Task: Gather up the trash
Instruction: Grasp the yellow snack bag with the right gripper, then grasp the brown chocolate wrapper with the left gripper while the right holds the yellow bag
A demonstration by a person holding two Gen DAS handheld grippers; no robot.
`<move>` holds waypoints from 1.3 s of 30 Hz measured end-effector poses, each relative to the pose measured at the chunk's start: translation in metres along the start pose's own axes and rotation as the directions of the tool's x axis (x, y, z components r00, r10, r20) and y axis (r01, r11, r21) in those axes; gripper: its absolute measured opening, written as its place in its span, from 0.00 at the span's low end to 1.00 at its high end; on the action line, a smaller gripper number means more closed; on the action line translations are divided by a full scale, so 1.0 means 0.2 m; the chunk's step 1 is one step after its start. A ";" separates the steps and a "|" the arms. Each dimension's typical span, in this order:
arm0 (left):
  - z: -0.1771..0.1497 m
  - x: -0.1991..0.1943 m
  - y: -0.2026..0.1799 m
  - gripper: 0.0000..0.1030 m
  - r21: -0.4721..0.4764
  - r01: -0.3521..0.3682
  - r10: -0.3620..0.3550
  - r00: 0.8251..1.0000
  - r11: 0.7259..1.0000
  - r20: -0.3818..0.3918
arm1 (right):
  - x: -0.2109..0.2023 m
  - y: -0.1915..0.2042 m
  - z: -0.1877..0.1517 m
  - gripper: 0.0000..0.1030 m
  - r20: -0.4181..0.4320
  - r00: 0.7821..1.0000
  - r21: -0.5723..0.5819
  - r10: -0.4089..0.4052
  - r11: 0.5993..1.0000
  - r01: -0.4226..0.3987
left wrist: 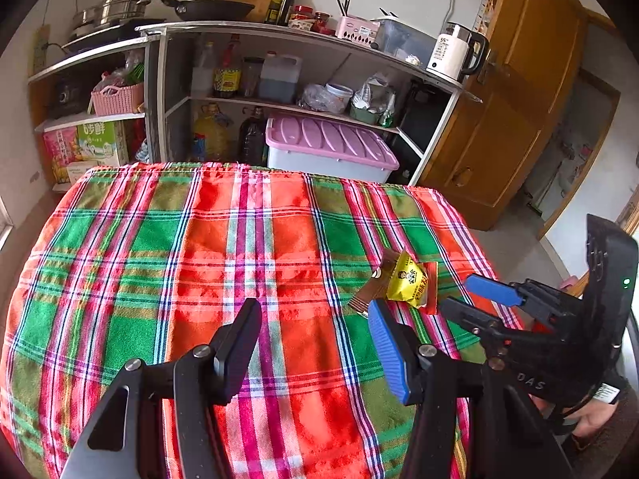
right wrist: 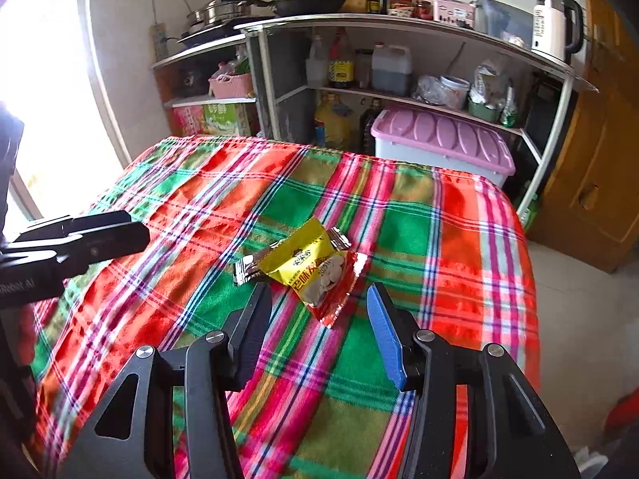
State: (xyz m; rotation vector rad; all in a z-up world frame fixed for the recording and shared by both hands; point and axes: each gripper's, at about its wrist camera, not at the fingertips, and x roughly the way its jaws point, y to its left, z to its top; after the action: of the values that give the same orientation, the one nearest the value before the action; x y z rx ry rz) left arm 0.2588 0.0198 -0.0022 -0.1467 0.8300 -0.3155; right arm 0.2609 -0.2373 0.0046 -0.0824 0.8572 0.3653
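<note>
1. Right wrist view: your right gripper [right wrist: 319,331] is empty, jaws spread.
2. Just ahead, crumpled yellow, brown and red foil snack wrappers [right wrist: 307,267] lie on the plaid tablecloth [right wrist: 399,223], long axis diagonal.
3. Your left gripper [left wrist: 315,347], also apart and empty, sits farther off.

Black fingers [right wrist: 251,331], blue ribbed pads [right wrist: 385,339], silver screws, brown sleeve [left wrist: 623,431]

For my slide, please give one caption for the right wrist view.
Open right gripper approaching snack wrappers on the plaid tablecloth.
</note>
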 end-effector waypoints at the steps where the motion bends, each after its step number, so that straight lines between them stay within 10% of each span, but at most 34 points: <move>1: 0.00 -0.01 0.00 0.54 0.003 -0.013 0.013 1.000 1.000 0.003 | 0.02 0.01 0.01 0.54 -0.006 1.000 -0.010 0.003 1.000 -0.003; 15: 0.01 -0.01 0.05 0.54 -0.014 -0.034 0.034 0.999 0.999 0.003 | 0.24 -0.04 0.05 0.57 -0.089 0.996 0.005 0.024 1.000 -0.024; 25: 0.00 0.05 0.00 0.54 -0.003 -0.026 0.026 0.999 1.000 -0.018 | 0.21 -0.08 0.04 0.26 -0.062 0.997 0.043 0.035 0.999 -0.032; 39: 0.00 0.21 -0.07 0.54 0.023 0.008 -0.007 0.998 1.000 -0.056 | 0.07 -0.33 -0.06 0.21 -0.084 0.992 0.137 -0.091 0.985 0.102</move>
State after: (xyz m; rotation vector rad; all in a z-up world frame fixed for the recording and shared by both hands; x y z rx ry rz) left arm 0.2824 -0.0071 -0.0268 -0.1201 0.8809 -0.3370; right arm 0.2825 -0.2978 -0.0184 -0.0070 0.9503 0.2107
